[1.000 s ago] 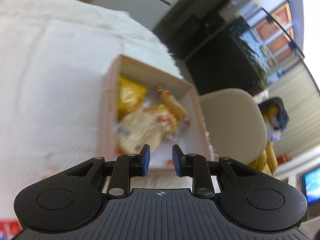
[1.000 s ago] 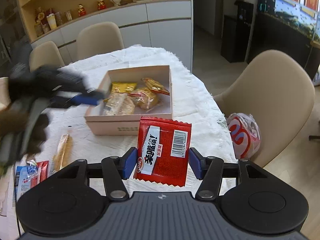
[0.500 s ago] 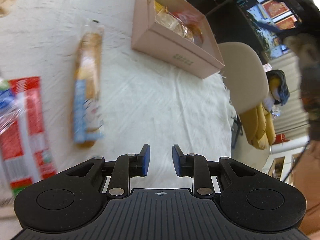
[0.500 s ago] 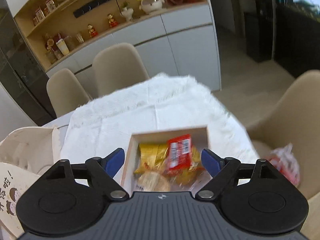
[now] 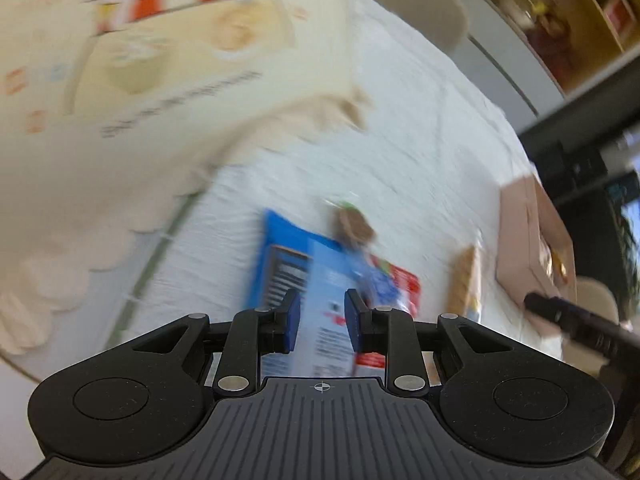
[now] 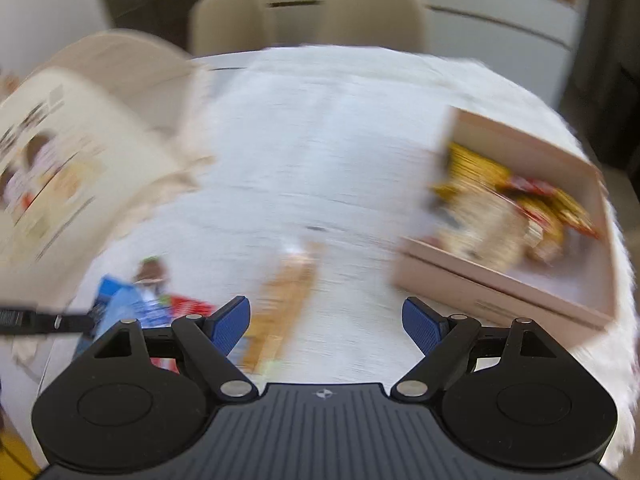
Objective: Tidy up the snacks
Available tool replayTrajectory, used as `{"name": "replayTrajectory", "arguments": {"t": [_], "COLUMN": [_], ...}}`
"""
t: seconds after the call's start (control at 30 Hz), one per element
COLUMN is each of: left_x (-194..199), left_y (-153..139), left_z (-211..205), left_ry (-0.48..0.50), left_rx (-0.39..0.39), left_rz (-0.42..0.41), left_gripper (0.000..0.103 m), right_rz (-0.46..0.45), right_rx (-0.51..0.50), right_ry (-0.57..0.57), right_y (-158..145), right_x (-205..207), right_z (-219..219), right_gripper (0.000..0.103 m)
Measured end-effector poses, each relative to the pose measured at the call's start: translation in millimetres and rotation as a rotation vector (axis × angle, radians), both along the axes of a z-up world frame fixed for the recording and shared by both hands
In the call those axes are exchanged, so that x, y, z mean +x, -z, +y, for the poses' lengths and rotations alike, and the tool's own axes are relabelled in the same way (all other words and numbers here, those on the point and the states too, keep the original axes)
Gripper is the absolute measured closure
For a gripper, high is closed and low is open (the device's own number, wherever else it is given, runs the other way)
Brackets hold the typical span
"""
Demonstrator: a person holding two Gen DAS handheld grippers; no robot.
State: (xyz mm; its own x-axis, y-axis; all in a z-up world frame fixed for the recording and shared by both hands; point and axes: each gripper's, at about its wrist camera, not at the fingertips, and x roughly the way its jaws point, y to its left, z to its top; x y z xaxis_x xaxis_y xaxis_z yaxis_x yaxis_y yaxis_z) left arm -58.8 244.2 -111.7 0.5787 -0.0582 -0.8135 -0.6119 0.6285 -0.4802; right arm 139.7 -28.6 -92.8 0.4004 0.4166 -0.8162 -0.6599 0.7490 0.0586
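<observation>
The pink cardboard box [image 6: 516,284] sits on the white tablecloth at the right, holding yellow and red snack packets [image 6: 516,208]; it also shows in the left wrist view [image 5: 520,248]. My right gripper [image 6: 326,322] is open wide and empty, above a long tan snack bar [image 6: 284,304]. My left gripper [image 5: 320,326] has a narrow gap between its fingers and holds nothing, just over a blue snack packet [image 5: 292,264] that lies by a red packet [image 5: 400,284]. The tan bar [image 5: 464,280] lies to their right. Both views are blurred.
A cream tote bag with printed pictures [image 5: 132,92] stands at the left of the table, also in the right wrist view [image 6: 72,152]. Beige chairs [image 6: 376,12] stand at the far side. The right gripper's black arm [image 5: 576,320] shows by the box.
My right gripper let the red packet fall into the box, opened wide and swung left. My left gripper swung from the box to over the blue and red packets.
</observation>
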Motion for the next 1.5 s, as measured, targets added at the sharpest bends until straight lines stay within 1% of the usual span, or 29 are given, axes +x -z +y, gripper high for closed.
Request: {"name": "replayTrajectory", "arguments": {"t": [0.07,0.13,0.23,0.3,0.37,0.43,0.5,0.53,0.57,0.63,0.67,0.73,0.83,0.9,0.97,1.1,1.27,1.3,1.37,1.43,1.5], "left_x": [-9.6,-13.3,-21.4,-21.6,-16.6,-9.7,-3.6,0.3,4.3,13.9,20.6,35.6,61.8,79.2,96.6,119.7,133.8,133.6,126.7,114.9,98.3], "left_y": [1.0,2.3,3.8,5.1,8.7,8.1,5.1,3.6,2.8,2.4,3.0,6.2,15.1,22.1,28.6,29.0,26.0,25.6,26.5,26.8,26.8], "left_z": [4.7,6.5,9.7,10.6,7.6,5.5,4.3,4.1,4.5,5.8,6.3,6.2,3.4,-0.4,-6.7,-22.9,-47.6,-52.4,-63.2,-72.4,-79.3], "left_ry": [-0.024,-0.034,-0.048,-0.057,-0.051,-0.036,-0.021,-0.015,-0.012,-0.011,-0.008,0.009,0.03,0.044,0.067,0.129,0.244,0.27,0.331,0.383,0.421], "left_rx": [-0.015,-0.024,-0.042,-0.051,-0.058,-0.058,-0.051,-0.046,-0.044,-0.04,-0.036,-0.029,-0.011,0.015,0.058,0.144,0.242,0.242,0.213,0.194,0.163], "left_rz": [-0.009,-0.013,-0.02,-0.019,-0.021,-0.026,-0.035,-0.039,-0.043,-0.049,-0.051,-0.045,-0.008,0.019,0.051,0.058,0.068,0.062,0.047,0.04,0.044], "left_gripper": [0.075,0.075,0.075,0.075,0.075,0.075,0.075,0.075,0.075,0.075,0.075,0.075,0.075,0.074,0.074,0.069,0.069,0.072,0.076,0.077,0.082], "right_rz": [0.003,0.036,0.139,0.175,0.156,0.087,0.035,0.033,0.036,0.057,0.066,0.067,0.078,0.084,0.071,0.053,0.053,0.053,0.052,0.047,0.029], "right_rx": [0.007,0.015,0.002,-0.022,-0.071,-0.125,-0.157,-0.152,-0.147,-0.149,-0.144,-0.155,-0.172,-0.171,-0.178,-0.195,-0.183,-0.173,-0.14,-0.101,-0.086], "right_ry": [-0.086,-0.158,-0.2,-0.232,-0.258,-0.246,-0.257,-0.255,-0.246,-0.228,-0.218,-0.201,-0.177,-0.162,-0.149,-0.157,-0.171,-0.173,-0.175,-0.164,-0.15], "right_y": [3.8,10.2,34.1,51.6,68.9,80.4,80.8,77.5,73.9,68.8,66.5,63.5,62.9,61.7,60.4,63.0,59.9,58.2,51.3,43.6,38.6], "right_x": [-14.4,-25.0,-39.8,-55.7,-72.1,-82.3,-90.8,-92.5,-93.0,-93.0,-93.9,-96.2,-101.4,-106.5,-113.3,-123.6,-129.4,-128.8,-126.8,-122.9,-119.0], "right_z": [20.3,37.6,62.0,78.2,92.9,100.2,98.7,92.7,84.8,67.7,58.8,40.9,19.7,7.5,-2.9,-10.7,-20.3,-21.2,-27.8,-34.8,-40.6], "right_gripper": [0.018,0.018,0.018,0.018,0.018,0.018,0.024,0.038,0.048,0.054,0.055,0.056,0.056,0.056,0.056,0.055,0.048,0.047,0.044,0.04,0.036]}}
